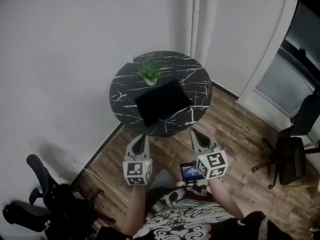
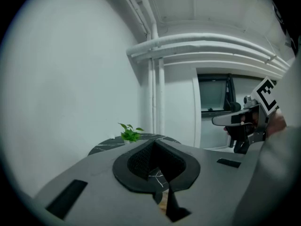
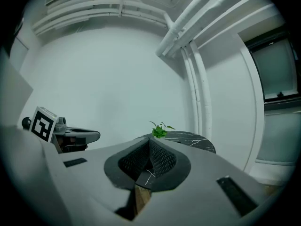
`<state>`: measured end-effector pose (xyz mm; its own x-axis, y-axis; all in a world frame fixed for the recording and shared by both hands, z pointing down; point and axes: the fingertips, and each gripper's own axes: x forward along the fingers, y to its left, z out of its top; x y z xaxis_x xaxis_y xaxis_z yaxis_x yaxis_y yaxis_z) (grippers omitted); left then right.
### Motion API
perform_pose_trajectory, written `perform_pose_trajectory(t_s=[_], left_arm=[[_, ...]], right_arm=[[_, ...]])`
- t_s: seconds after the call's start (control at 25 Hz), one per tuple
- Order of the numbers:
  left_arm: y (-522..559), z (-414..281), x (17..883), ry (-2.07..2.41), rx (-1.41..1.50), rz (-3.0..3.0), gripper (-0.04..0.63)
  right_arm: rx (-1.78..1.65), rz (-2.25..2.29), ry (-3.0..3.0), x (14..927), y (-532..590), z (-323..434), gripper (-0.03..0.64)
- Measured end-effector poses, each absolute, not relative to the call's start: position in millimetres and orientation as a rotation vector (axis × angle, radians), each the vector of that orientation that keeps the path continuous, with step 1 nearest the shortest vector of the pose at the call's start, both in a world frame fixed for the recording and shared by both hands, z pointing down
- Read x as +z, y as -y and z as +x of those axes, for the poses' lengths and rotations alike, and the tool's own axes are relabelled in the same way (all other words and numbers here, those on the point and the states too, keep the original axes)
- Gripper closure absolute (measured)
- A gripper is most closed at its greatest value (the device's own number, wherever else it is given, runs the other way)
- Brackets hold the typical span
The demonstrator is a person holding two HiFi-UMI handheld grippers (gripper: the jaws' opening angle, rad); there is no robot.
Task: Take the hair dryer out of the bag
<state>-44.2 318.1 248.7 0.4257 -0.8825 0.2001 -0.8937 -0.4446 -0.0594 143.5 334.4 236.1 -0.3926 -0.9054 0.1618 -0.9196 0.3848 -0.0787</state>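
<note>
The bag [image 1: 162, 102] toward the table's [image 1: 197, 74] near edge is a flat black shape; its inside is hidden, its opening too small to tell. The chair [image 1: 295, 149] is cut off at the picture's right edge.

One marble table [image 1: 196, 73], one black bag [image 1: 162, 101], one plant [image 1: 149, 74], two office chairs [image 1: 295, 149], one left tool [image 1: 141, 138], one right tool [image 1: 196, 134]

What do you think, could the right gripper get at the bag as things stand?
Probably yes: nothing stands between the right gripper and the bag on the table, though its shut jaws would need opening.
</note>
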Motion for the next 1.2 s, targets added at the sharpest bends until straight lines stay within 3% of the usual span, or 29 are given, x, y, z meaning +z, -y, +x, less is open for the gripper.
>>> perform_pose_trajectory(t_s=[0.64, 1.2], left_arm=[[-305.5, -42.9, 255.6, 1.642, 0.387, 2.589, 0.58], [-217.7, -64.1, 297.6, 1.589, 0.421, 2.526, 0.58]], right_arm=[[0.333, 1.68, 2.535, 251.6, -311.9, 158.8, 0.598], [0.432, 1.591, 2.452, 296.1, -218.9, 134.2, 0.598]])
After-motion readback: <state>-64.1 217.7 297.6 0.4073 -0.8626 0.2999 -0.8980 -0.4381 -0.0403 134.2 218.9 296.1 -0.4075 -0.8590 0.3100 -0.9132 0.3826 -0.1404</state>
